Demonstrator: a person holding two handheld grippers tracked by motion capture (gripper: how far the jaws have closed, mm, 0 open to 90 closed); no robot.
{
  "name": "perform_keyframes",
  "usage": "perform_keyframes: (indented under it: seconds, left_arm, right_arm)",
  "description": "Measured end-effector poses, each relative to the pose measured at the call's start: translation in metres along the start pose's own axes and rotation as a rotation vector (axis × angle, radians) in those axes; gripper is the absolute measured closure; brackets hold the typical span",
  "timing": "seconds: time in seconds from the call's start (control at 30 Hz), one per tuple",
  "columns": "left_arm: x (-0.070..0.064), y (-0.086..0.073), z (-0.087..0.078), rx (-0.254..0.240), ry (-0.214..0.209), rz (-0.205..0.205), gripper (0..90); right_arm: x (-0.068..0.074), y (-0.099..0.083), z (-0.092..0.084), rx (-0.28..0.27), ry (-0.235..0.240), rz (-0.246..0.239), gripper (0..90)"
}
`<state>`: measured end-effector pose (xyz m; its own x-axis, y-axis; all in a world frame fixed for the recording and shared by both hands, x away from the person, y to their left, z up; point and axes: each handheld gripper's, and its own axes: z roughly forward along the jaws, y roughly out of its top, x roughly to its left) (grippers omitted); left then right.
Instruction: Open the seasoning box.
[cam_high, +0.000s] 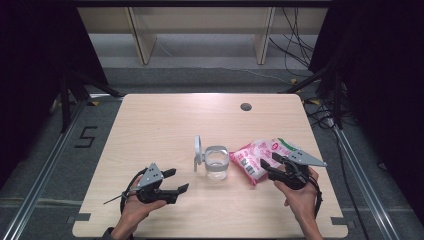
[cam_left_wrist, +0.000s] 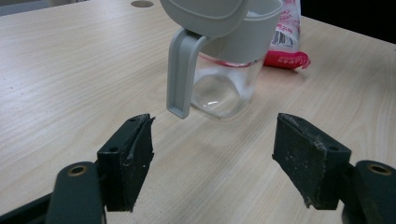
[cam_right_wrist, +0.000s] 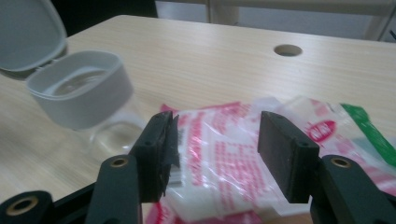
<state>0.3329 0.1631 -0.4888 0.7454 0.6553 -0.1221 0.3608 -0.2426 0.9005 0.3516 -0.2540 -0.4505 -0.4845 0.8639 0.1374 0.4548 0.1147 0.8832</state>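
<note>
My left tool is released, jaws wide, low over the tabletop short of the glass jar, whose grey lid stands flipped up. My right tool hovers spread over the pink packet lying just right of the jar, pads not yet pressing. Pinch only loose film and the packet may slip or tear.

wooden table, perhaps shelving behind
</note>
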Motion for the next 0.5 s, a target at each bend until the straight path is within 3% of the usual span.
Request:
perform_keyframes:
  seconds: [0.03,0.07,0.1,0.13,0.17,0.2,0.23,0.3,0.33,0.37,0.4,0.43,0.47,0.5]
  left_arm:
    - [0.001,0.000,0.000,-0.001,-0.006,0.005,27.8]
    - [0.001,0.001,0.000,-0.003,-0.010,0.016,27.7]
    - [0.001,0.000,0.000,0.006,-0.004,0.002,27.7]
    - [0.001,0.000,0.001,0.004,-0.003,-0.003,27.6]
    - [0.001,0.000,0.000,0.007,-0.003,-0.005,27.6]
    - [0.001,0.001,0.000,0.007,-0.004,0.000,27.5]
    - [0.002,0.001,0.000,0.005,-0.007,0.017,27.5]
    - [0.000,0.001,0.001,-0.002,-0.002,-0.017,27.4]
    - [0.001,0.001,0.000,0.010,-0.005,0.011,27.4]
    - [0.001,0.001,0.000,0.015,0.004,0.004,27.4]
    - [0.000,0.001,0.001,0.012,0.003,-0.005,27.4]
    - [0.000,0.000,0.001,0.014,0.001,-0.007,27.3]
    - [0.002,0.001,0.002,0.013,-0.008,0.015,27.3]
    - [0.000,0.000,0.003,0.005,-0.001,-0.019,27.3]
  right_arm:
    - [-0.006,-0.002,0.000,-0.001,0.002,-0.018,45.8]
    - [-0.008,-0.004,-0.001,0.011,-0.032,-0.003,45.5]
    - [-0.009,-0.006,-0.002,-0.003,-0.019,0.042,45.4]
    - [-0.015,-0.008,-0.001,0.006,-0.035,0.012,45.1]
    - [-0.016,-0.010,-0.002,0.010,-0.048,0.039,44.8]
    - [-0.020,-0.011,-0.003,0.010,-0.059,0.020,44.7]
    - [-0.018,-0.013,-0.003,0.020,-0.053,0.081,44.6]
    - [-0.024,-0.014,-0.003,0.034,-0.085,0.042,44.2]
    - [-0.022,-0.015,-0.005,0.039,-0.082,0.089,44.1]
    - [-0.023,-0.016,-0.005,0.048,-0.081,0.099,43.6]
    - [-0.026,-0.017,-0.006,0.047,-0.074,0.062,43.1]
    - [-0.024,-0.018,-0.006,0.041,-0.072,0.085,42.9]
    - [-0.027,-0.018,-0.007,0.042,-0.082,0.058,42.7]
    - [-0.029,-0.019,-0.006,0.028,-0.083,0.058,42.2]
